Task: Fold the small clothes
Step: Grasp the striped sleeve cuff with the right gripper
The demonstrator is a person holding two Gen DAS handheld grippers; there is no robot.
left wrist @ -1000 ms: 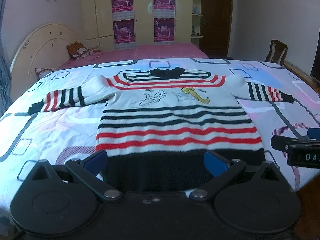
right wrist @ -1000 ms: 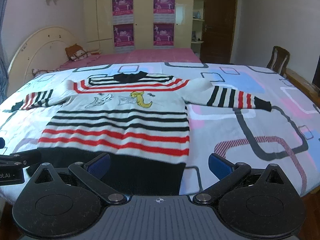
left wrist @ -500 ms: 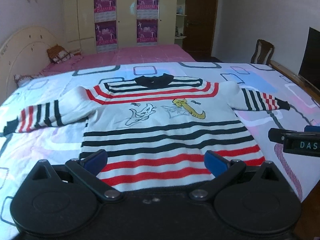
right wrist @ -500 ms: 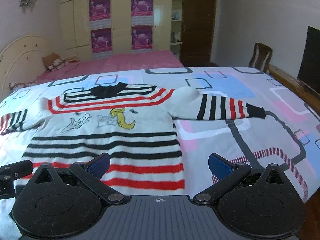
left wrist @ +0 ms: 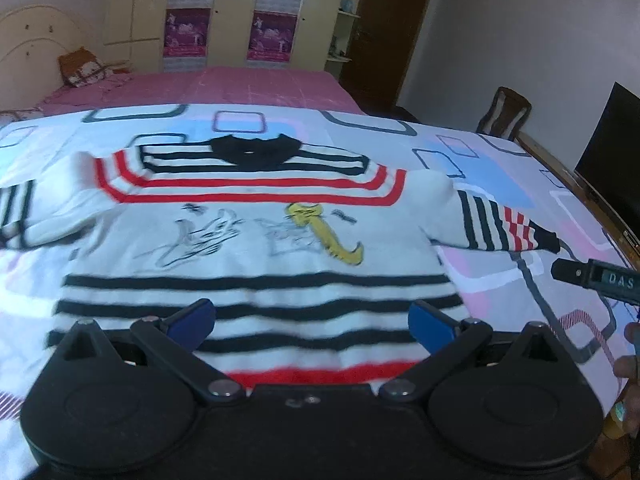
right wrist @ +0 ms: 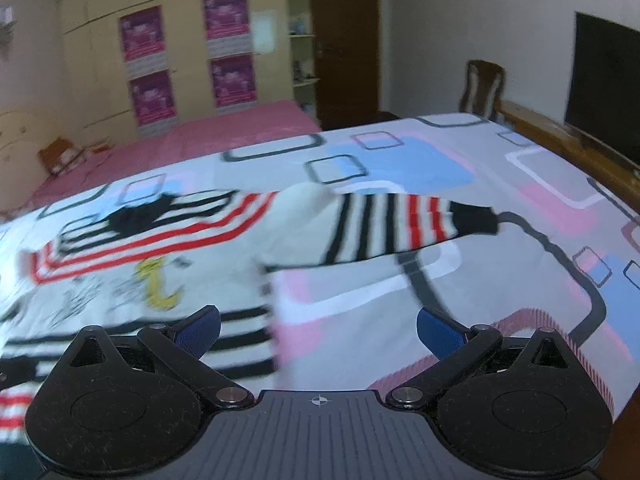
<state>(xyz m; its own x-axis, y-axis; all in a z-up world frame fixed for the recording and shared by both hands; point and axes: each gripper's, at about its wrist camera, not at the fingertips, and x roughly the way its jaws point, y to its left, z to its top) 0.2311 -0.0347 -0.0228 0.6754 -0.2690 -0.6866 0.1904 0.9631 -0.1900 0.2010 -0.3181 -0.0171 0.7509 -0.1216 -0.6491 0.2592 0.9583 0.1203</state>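
A small white sweater point(left wrist: 248, 240) with red and black stripes, a black collar and cartoon drawings lies flat, front up, on the patterned bedsheet point(left wrist: 480, 152). Both sleeves are spread out sideways. My left gripper point(left wrist: 312, 322) hovers open over the sweater's lower body, nothing between its blue pads. My right gripper point(right wrist: 318, 328) is open too, above the sweater's right side seam, facing the striped right sleeve point(right wrist: 404, 224) with its black cuff. The sweater point(right wrist: 132, 264) fills the left half of the right wrist view. The right gripper's body shows at the right edge of the left wrist view.
The patterned sheet point(right wrist: 460, 168) covers a wide bed with a wooden rail point(right wrist: 560, 136) on the right. A pink bed point(left wrist: 200, 88) lies behind, with a wardrobe beyond it. A wooden chair point(right wrist: 482, 88) and a dark screen point(right wrist: 604, 88) stand at the right.
Both grippers have moved forward over the sweater, from its black hem toward the chest. The right gripper has also swung rightward toward the right sleeve. Both stay open.
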